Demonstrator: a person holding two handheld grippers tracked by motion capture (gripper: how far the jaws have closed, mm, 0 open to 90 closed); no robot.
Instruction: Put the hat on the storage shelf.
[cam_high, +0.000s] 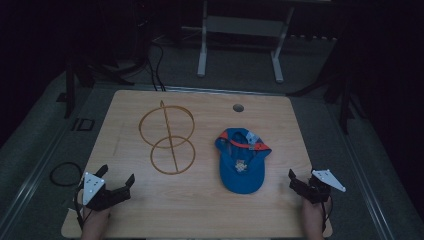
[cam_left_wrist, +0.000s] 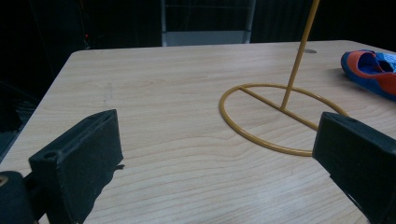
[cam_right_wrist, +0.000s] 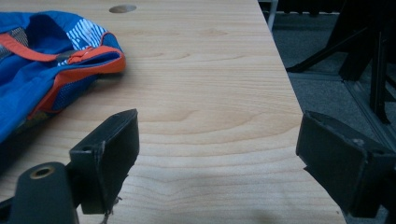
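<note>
1. Both tongs are resting low at the near edge of the table (cam_high: 200, 210), each held by a hand coming in from the bottom of the high view.
2. Left tongs (cam_high: 117, 182) are standing released, jaws spread wide with nothing between them, near the front left corner.
3. Right tongs (cam_high: 296, 181) are also gaping, gripping nothing, by the front right edge, with one jaw hanging past the table's side in the right gripper view.
4. A blue cap (cam_high: 241, 160) with orange trim is lying upside down right of centre, well apart from both tongs.
5. A yellow wire stand (cam_high: 167, 136) is sitting left of centre, its ring base flat on the wood and a thin rod rising from the crossbar to a second ring.
6. A small round hole (cam_high: 238, 107) is showing near the far edge.
</note>
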